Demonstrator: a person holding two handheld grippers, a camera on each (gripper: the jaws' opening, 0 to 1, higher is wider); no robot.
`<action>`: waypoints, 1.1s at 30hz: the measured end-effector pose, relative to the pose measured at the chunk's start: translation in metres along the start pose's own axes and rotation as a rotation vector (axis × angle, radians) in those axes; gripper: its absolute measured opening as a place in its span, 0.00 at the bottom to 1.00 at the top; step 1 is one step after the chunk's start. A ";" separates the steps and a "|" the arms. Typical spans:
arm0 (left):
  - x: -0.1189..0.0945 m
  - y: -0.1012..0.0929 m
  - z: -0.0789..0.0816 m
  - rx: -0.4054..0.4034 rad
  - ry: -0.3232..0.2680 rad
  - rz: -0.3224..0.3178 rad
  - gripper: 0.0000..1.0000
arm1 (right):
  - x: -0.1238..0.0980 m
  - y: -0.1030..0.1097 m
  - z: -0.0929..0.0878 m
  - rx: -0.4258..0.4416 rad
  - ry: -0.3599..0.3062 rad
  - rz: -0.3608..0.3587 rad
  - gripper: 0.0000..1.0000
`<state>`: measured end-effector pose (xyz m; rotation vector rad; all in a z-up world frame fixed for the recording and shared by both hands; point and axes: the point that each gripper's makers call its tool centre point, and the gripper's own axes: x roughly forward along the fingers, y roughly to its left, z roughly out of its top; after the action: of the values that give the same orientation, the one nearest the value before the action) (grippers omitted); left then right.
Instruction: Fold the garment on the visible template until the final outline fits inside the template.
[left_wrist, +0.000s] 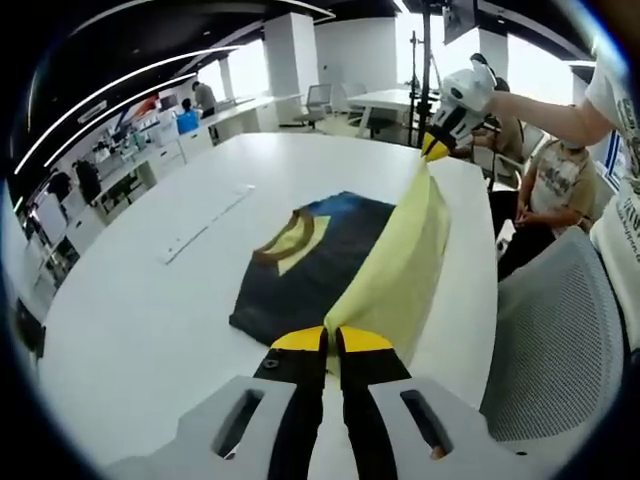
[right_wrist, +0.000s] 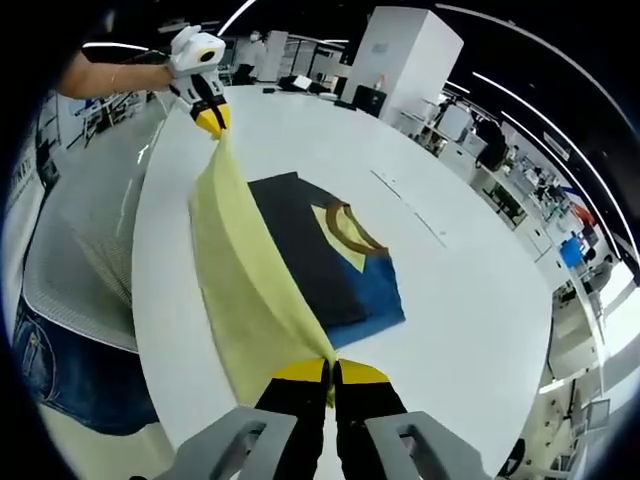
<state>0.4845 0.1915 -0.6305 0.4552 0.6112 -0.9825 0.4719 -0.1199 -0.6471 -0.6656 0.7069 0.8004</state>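
I'm holding the yellow flap (left_wrist: 400, 265) taut w/ left gripper (left_wrist: 332, 342) and right gripper (right_wrist: 331, 372), both jaw pairs pinching its edge, dark garment body (right_wrist: 310, 262) lying to one side on the table (left_wrist: 140, 330).

My left gripper (left_wrist: 332, 341) at 6 o'clock, jaws pressed together, my right gripper (left_wrist: 437, 147) at 1 o'clock, also clamped, arm stretched out

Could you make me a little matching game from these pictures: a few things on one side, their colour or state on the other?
Things:
1. left gripper
2. neckline trim
3. table
4. mesh chair

Descriptions:
A. white, under the garment
B. shut on the garment's lifted yellow edge
C. brown
D. grey, beside the table

Pairs: 1-B, 2-C, 3-A, 4-D
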 end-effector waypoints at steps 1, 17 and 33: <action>0.000 0.002 0.000 0.001 0.001 0.002 0.00 | 0.000 -0.002 0.001 -0.002 -0.001 -0.003 0.00; 0.028 0.014 -0.015 -0.035 0.029 -0.022 0.00 | 0.018 -0.014 0.008 -0.017 0.015 0.015 0.00; 0.060 -0.013 -0.041 0.010 0.087 -0.141 0.12 | 0.027 -0.014 0.000 0.001 0.041 0.015 0.00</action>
<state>0.4867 0.1729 -0.7017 0.4709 0.7247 -1.1044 0.4965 -0.1161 -0.6644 -0.6780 0.7506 0.8017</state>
